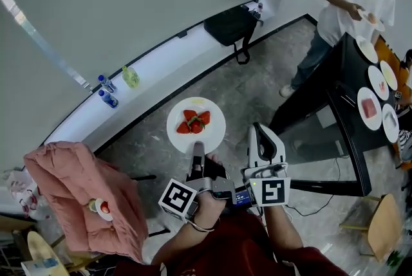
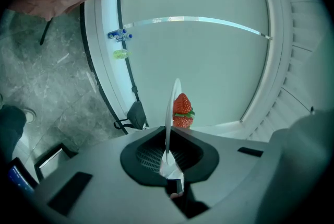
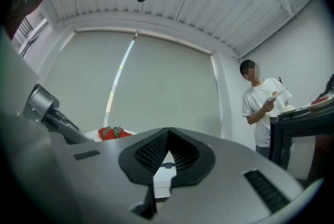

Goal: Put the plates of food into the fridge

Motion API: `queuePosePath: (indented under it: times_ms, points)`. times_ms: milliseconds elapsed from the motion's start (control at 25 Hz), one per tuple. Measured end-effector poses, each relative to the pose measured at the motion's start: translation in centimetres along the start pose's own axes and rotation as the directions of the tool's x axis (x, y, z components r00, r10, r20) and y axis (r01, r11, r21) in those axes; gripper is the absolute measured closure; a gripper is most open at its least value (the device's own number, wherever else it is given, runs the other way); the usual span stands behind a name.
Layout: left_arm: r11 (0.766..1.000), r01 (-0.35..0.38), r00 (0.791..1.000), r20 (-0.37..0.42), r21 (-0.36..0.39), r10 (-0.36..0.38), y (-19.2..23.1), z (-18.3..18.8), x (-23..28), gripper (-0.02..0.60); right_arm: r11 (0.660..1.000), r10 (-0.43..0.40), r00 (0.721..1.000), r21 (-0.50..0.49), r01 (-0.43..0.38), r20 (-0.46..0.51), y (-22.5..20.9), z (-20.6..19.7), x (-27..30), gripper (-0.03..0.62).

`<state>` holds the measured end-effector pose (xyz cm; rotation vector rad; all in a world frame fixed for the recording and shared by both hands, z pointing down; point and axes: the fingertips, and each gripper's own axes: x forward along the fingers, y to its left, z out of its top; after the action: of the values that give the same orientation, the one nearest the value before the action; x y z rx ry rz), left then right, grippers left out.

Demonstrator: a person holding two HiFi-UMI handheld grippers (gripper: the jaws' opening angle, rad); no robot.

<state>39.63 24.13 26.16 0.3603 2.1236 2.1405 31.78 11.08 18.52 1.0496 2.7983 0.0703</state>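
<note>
Clearly unfinished: the plate (image 1: pixel 196 125) of strawberries (image 1: pixel 195 121) hangs level above the floor, its rim pinched in the left tool (image 1: pixel 198 150). The right tool (image 1: pixel 264 139) is pressed together and empty. No fridge shows, and more plates (image 1: pixel 369 107) sit on the dark counter (image 1: pixel 351 75).

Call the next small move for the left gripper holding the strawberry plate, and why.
Probably carry the plate level, without tilting, while looking for the fridge, which no view shows. The left gripper pinches only the plate's near rim, and the strawberries lie loose on top. The right gripper is shut and empty beside it.
</note>
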Motion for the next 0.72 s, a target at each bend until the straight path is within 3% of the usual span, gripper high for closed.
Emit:
queuePosePath:
  times_ms: [720]
  points:
    - [0.998,-0.057,0.997,-0.055,-0.011,0.056,0.2,-3.3,13.6,0.558,0.997,-0.068,0.996,0.022,0.069,-0.062,-9.4,-4.0,9.9,0.583]
